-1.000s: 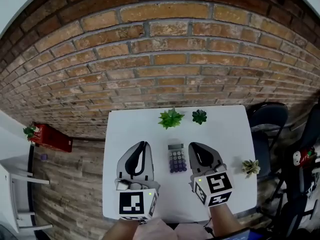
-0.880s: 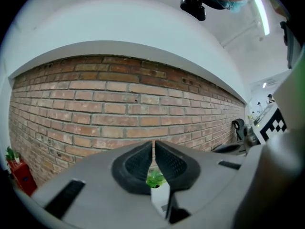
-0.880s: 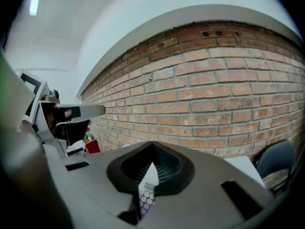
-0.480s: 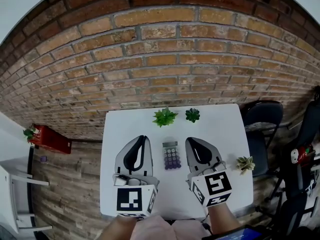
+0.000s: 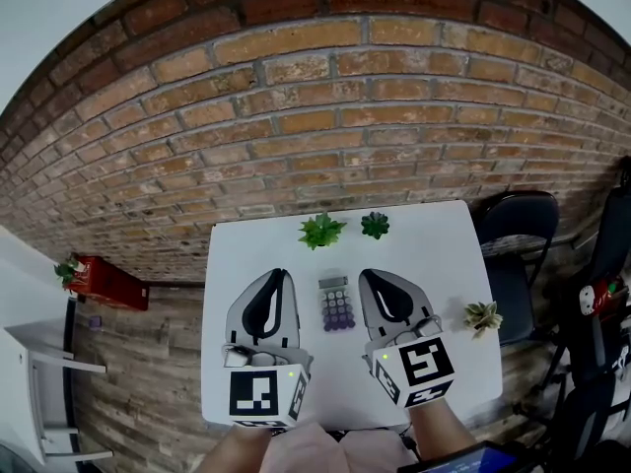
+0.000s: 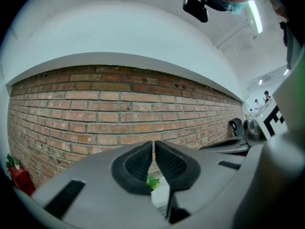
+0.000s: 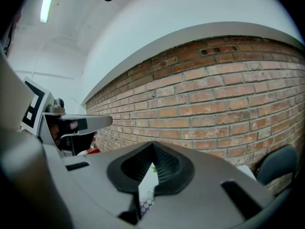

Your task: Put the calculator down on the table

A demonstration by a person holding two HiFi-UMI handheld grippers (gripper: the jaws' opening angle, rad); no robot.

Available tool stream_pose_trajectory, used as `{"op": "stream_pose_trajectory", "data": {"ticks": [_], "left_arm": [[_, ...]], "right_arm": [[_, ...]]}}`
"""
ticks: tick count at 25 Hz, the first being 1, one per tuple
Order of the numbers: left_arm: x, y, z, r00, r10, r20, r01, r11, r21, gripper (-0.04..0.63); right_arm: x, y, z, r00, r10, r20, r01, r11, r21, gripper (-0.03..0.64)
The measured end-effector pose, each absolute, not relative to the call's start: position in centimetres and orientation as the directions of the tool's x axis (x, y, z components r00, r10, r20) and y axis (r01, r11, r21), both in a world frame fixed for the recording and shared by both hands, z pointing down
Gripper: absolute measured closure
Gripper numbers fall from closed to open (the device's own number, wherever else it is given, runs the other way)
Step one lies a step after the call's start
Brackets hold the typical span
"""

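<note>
The calculator (image 5: 336, 304), grey with purple keys, lies flat on the white table (image 5: 444, 254), between my two grippers and touching neither. To its left, my left gripper (image 5: 283, 274) hangs above the table, its jaws shut and empty (image 6: 153, 143). My right gripper (image 5: 366, 276) is level with it on the calculator's right, also shut with nothing held (image 7: 153, 144). The right gripper view shows a strip of the calculator (image 7: 144, 205) through the gap below the jaws.
Two small green potted plants (image 5: 320, 231) (image 5: 374, 225) stand at the table's far edge, just beyond the calculator. A pale plant (image 5: 482, 315) sits near the right edge. A dark chair (image 5: 518, 235) is to the right, and a brick wall (image 5: 325, 116) is behind.
Both grippers have risen a little above the table and stayed shut. The calculator lies still between them.
</note>
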State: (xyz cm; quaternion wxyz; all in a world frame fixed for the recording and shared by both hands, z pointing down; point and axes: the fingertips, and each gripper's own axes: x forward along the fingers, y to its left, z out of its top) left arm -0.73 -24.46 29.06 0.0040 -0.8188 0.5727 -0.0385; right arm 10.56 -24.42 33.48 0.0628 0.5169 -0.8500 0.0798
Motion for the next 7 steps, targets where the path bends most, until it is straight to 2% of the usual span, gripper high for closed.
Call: {"op": "stream_pose_trajectory", "data": {"ticks": [7], "left_arm": [[-0.19,-23.59,28.93,0.338,-0.939,0.059,-0.938,-0.341,-0.056,0.571]], "right_arm": [[10.64,-23.41,32.94,-0.465,-0.867,0.179,-0.885,0.459,-0.074,0.618]]}}
